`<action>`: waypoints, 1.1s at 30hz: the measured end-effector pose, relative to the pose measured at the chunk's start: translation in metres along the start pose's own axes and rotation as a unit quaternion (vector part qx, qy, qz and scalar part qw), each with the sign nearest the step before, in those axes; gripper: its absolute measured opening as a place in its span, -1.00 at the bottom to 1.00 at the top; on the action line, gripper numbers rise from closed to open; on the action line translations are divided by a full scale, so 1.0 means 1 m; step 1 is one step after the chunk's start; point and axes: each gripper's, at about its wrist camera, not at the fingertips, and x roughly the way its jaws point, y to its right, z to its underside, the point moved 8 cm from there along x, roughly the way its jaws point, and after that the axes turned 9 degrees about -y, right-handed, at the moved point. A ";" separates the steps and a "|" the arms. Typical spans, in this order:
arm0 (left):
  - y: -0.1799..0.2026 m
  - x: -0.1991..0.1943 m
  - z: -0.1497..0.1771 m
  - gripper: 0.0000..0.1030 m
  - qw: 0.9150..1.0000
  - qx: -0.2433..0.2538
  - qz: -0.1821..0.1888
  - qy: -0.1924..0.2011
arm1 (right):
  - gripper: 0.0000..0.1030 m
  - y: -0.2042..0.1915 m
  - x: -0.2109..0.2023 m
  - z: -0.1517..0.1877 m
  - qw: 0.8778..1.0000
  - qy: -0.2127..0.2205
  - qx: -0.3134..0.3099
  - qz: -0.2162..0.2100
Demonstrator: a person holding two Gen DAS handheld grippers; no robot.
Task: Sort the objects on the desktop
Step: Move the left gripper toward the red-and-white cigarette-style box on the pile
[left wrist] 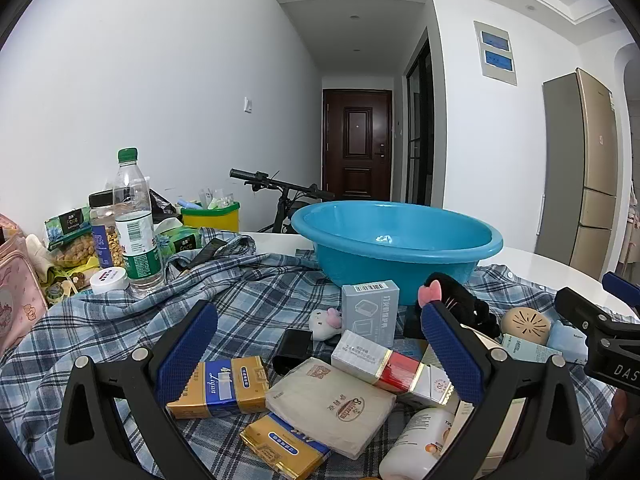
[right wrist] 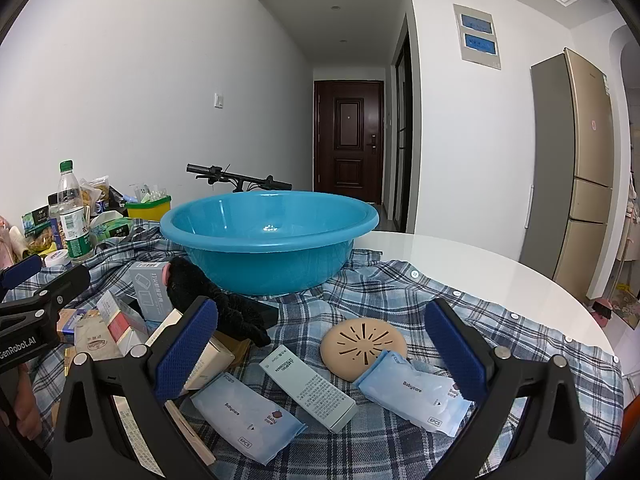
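Observation:
A blue plastic basin point(left wrist: 396, 248) point(right wrist: 268, 240) stands empty on a plaid cloth point(left wrist: 248, 296) point(right wrist: 384, 300). In front of it lies a pile of small objects. My left gripper point(left wrist: 320, 344) is open above a gold-and-blue cigarette pack point(left wrist: 224, 388), a beige tissue pack point(left wrist: 332, 404) and a red-and-white pack point(left wrist: 392, 364). My right gripper point(right wrist: 320, 344) is open above a pale green box point(right wrist: 308, 388), two light blue Babycare packs point(right wrist: 244, 416) point(right wrist: 416, 392) and a round beige disc point(right wrist: 360, 344). A black plush toy point(left wrist: 460, 304) point(right wrist: 216, 296) and a grey box point(left wrist: 370, 308) lie near the basin.
At the left stand a water bottle point(left wrist: 134, 220), a nut jar point(left wrist: 102, 232), snack bags and a yellow bin point(left wrist: 210, 216). A pink pouch point(left wrist: 16, 296) is at the far left. The white round table point(right wrist: 480, 272) edge curves at the right. A bicycle and a fridge stand behind.

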 end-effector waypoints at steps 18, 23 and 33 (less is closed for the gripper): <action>-0.005 0.003 -0.001 0.82 1.000 -0.004 0.003 -0.005 | 0.65 -0.001 -0.001 0.000 1.000 -0.001 -0.003 -0.004; -0.003 0.008 0.001 0.43 1.000 0.005 0.023 -0.019 | 0.54 -0.003 0.002 0.001 1.000 -0.009 -0.006 -0.012; -0.005 0.041 0.012 -0.40 0.995 -0.007 0.026 -0.100 | -0.26 -0.001 0.014 0.006 0.998 -0.050 0.010 -0.029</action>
